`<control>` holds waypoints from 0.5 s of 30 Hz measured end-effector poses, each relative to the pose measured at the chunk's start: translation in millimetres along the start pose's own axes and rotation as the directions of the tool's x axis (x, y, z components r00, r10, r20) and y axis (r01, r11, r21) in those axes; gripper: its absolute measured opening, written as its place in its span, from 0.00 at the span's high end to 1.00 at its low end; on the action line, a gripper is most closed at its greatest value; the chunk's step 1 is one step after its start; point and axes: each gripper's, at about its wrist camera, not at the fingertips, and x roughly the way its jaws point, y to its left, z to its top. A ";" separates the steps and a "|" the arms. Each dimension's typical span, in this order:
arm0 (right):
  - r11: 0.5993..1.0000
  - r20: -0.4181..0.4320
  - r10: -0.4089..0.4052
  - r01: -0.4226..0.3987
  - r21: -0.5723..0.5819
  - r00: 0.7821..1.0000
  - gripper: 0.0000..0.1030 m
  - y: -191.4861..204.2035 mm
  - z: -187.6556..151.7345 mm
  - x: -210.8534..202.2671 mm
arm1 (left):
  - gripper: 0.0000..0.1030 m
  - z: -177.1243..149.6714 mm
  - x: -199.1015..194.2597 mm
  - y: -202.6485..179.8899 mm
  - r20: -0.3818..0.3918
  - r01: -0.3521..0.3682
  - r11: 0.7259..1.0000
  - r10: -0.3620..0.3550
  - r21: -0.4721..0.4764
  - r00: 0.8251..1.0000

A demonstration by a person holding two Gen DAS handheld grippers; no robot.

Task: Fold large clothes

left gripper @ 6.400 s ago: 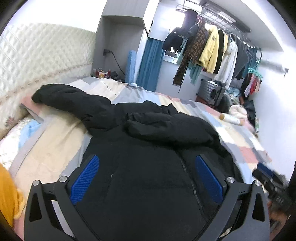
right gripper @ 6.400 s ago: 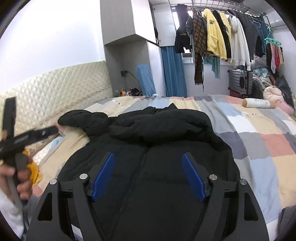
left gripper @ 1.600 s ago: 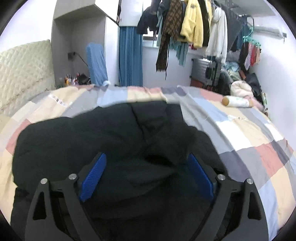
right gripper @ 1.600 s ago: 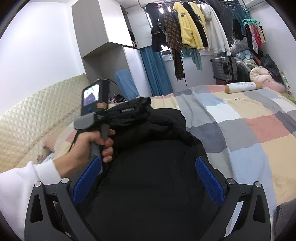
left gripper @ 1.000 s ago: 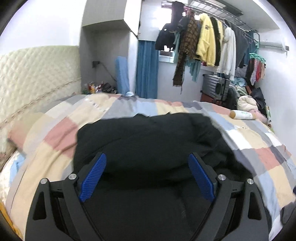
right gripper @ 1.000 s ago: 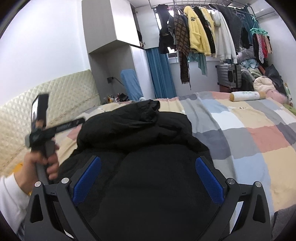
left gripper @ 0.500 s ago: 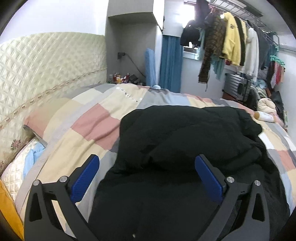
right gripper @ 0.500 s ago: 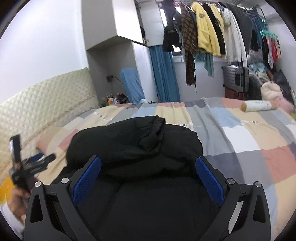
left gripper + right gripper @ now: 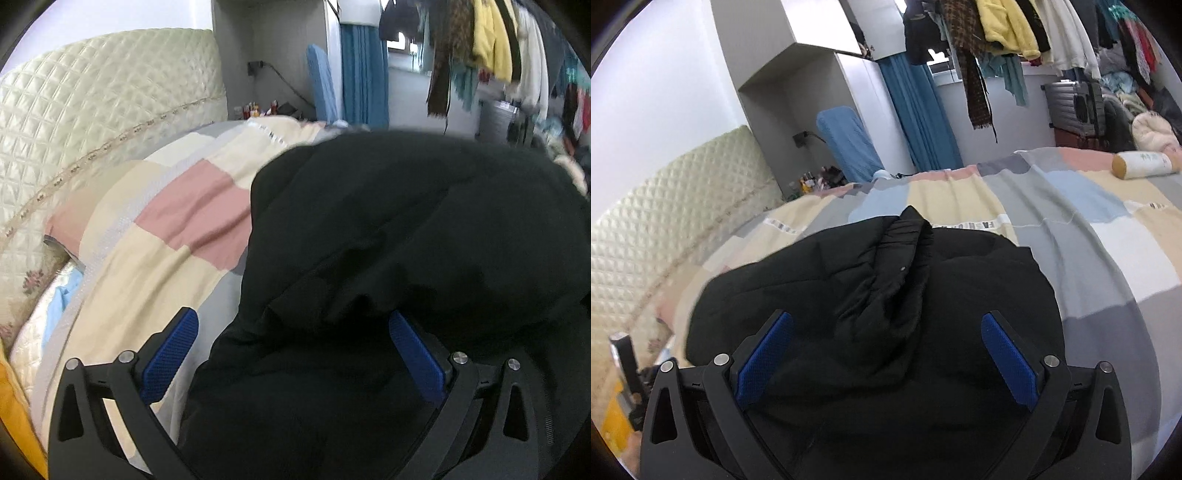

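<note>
Two grippers spread wide and we're gripping nothing. Biggest first: the patchwork quilt (image 9: 1115, 258) covers the bed, and the black coat (image 9: 886, 295) lies bunched on it, sleeves folded in. Our right gripper (image 9: 886, 350) gapes above the coat; our left gripper (image 9: 293, 350) straddles its left edge.

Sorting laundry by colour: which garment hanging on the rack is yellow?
The fluffy yellow jacket, between the brown checked scarf and the white top.
</note>
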 end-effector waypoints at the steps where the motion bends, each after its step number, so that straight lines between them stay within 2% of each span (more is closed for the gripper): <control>1: 1.000 0.001 0.002 -0.002 -0.003 1.000 0.11 -1.7 0.2 5.9 | 0.00 0.1 3.0 -0.7 -0.006 -0.002 1.000 0.002 0.009 1.000; 6: 1.000 -0.041 0.026 -0.026 -0.002 0.999 0.37 -2.8 -1.9 29.5 | 0.00 -4.6 21.5 -2.9 -0.029 -0.045 0.998 0.046 0.032 0.999; 9: 0.998 -0.057 0.038 -0.040 -0.040 0.998 0.64 7.7 -3.0 37.9 | 0.00 -5.1 30.0 0.5 -0.038 -0.061 0.998 0.061 0.011 0.997; 10: 0.997 -0.053 0.029 -0.032 -0.067 0.998 0.70 12.6 -3.7 38.1 | 0.00 -5.0 33.0 3.8 -0.047 -0.053 0.999 0.053 -0.008 0.997; 13: 0.993 -0.028 0.020 -0.023 -0.113 0.999 0.82 20.2 -2.1 35.5 | 0.00 -4.5 37.4 12.3 -0.064 -0.028 0.998 0.025 -0.054 0.998; 15: 0.991 -0.008 0.008 -0.009 -0.136 1.000 0.86 22.3 1.1 30.8 | 0.00 -4.4 38.5 19.7 -0.068 -0.014 0.995 0.007 -0.098 0.998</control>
